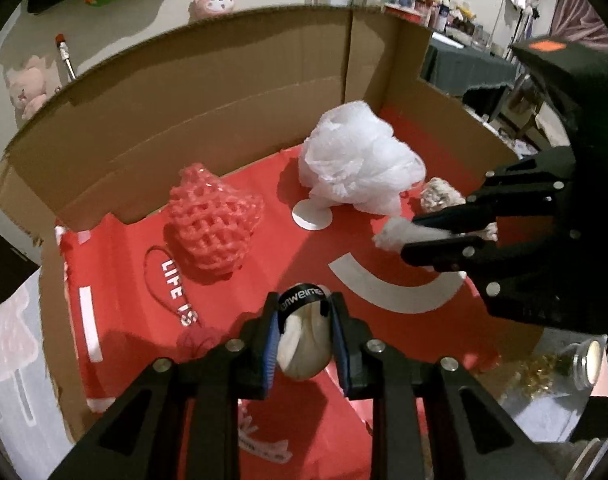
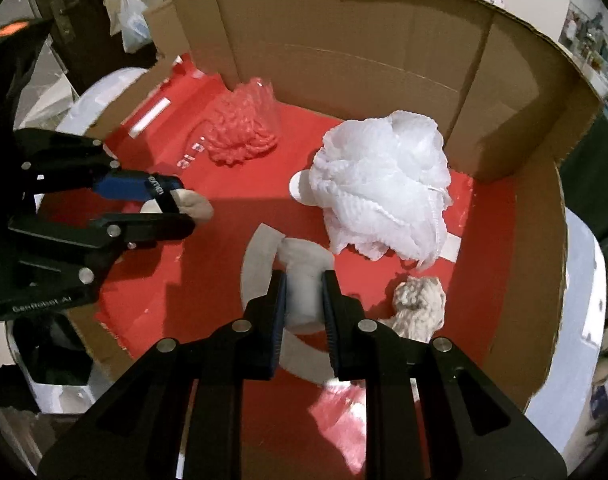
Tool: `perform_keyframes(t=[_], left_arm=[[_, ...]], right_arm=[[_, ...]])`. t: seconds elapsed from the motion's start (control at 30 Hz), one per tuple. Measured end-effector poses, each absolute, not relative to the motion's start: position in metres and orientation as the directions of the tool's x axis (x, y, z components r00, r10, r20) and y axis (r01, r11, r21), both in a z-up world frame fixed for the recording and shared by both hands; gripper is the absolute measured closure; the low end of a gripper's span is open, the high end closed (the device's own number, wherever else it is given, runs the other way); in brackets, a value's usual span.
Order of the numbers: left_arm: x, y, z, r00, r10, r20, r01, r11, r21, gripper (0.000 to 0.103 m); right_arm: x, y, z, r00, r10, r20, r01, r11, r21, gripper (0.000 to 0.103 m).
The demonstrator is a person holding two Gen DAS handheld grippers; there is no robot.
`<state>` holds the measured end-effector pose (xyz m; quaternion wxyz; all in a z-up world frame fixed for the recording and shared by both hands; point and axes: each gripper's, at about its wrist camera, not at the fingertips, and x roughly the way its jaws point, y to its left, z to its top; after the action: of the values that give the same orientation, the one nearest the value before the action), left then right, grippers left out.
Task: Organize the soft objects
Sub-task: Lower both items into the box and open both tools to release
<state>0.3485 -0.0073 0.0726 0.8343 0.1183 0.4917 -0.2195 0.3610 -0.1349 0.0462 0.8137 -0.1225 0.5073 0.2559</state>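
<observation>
Grippers both loaded over the cardboard box. Left gripper, bottom centre of the left wrist view, jaws clamped on a cream rolled bundle with a black lettered band. Right gripper, bottom centre of the right wrist view, jaws clamped on a white fabric roll. Box floor is lined with a red bag. On it: pink foam net left of centre, white mesh pouf centre-right, small beige fuzzy piece lower right in the right wrist view, just beside the right gripper's finger.
</observation>
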Motion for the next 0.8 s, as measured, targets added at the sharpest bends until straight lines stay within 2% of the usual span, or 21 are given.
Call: perform_keyframes(t=[0.17,0.4,0.8], left_arm=[[0.357,-0.008,0.065,0.408,-0.216,-0.887,0.472,0.882,0.003,0.074],[0.359,-0.001,0.063,0.398,-0.217,-0.892,0.464,0.886,-0.008,0.064],[0.359,-0.003,0.061,0.406,-0.206,-0.890,0.465,0.885,0.007,0.059]], right_arm=[[0.369,-0.125,0.036,0.342,0.246,-0.907,-0.549,0.836,0.020,0.085],[0.376,-0.128,0.030,0.329,0.232,-0.915,-0.536,0.844,0.021,0.085],[0.374,-0.128,0.030,0.332,0.231,-0.915,-0.543,0.839,0.015,0.083]])
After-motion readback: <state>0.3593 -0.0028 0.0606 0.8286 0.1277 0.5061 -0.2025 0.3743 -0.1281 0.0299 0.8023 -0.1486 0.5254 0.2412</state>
